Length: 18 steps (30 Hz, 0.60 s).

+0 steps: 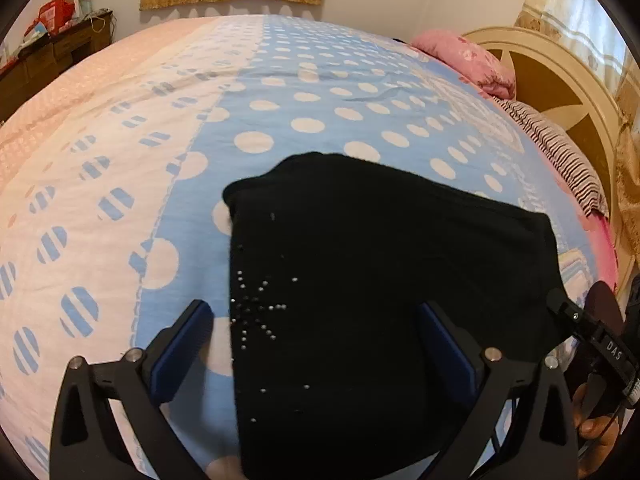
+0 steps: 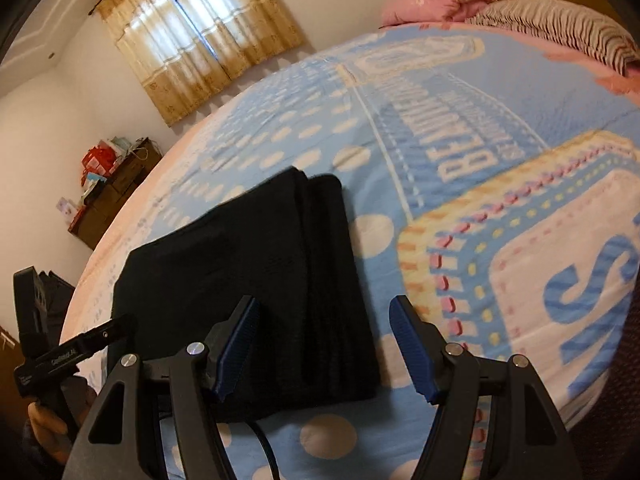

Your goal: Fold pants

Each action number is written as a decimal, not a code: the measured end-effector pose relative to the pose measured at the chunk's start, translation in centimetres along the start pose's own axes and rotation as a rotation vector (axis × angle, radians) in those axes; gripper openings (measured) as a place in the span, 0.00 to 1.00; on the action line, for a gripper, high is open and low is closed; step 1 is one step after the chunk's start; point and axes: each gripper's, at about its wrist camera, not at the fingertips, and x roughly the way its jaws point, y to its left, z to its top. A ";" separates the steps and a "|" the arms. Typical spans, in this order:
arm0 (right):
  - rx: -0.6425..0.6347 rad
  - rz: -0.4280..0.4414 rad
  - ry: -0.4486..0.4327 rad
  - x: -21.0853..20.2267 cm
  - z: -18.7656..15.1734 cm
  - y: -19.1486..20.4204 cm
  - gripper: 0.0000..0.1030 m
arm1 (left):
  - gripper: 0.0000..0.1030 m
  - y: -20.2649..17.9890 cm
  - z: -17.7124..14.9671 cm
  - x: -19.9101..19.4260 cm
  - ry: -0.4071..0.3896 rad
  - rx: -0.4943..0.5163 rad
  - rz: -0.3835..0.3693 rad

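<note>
The black pants (image 1: 380, 280) lie folded into a compact rectangle on the blue polka-dot bedspread (image 1: 280, 120), with small silver studs near their left edge. My left gripper (image 1: 316, 316) is open and empty, its blue pads straddling the near left part of the bundle from above. In the right wrist view the folded pants (image 2: 248, 280) show stacked layers along their right edge. My right gripper (image 2: 324, 320) is open and empty, hovering over the bundle's near right edge. The other gripper's body (image 2: 60, 352) shows at the left of that view.
A pink pillow (image 1: 464, 60) and a striped pillow (image 1: 560, 160) lie by the cream headboard (image 1: 560, 92) on the right. A dark wooden cabinet (image 1: 48, 60) with red items stands beyond the bed's far left. A curtained window (image 2: 200, 40) is on the far wall.
</note>
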 end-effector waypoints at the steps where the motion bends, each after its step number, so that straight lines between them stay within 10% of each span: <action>1: 0.001 0.002 0.007 0.1 -0.1 0.1 0.67 | 1.00 -0.2 -0.1 0.0 0.002 0.003 -0.004; 5: -0.027 0.029 0.041 0.4 -0.6 1.0 0.58 | 0.98 -1.1 -0.5 -0.1 0.011 0.039 -0.031; 13: -0.108 0.007 0.016 -0.1 -1.2 2.9 0.33 | 0.37 0.0 -0.1 -1.2 -0.007 -0.034 -0.121; 18: -0.260 -0.092 -0.065 -1.7 -1.8 6.3 0.31 | 0.27 1.0 0.1 -1.9 -0.037 -0.102 -0.158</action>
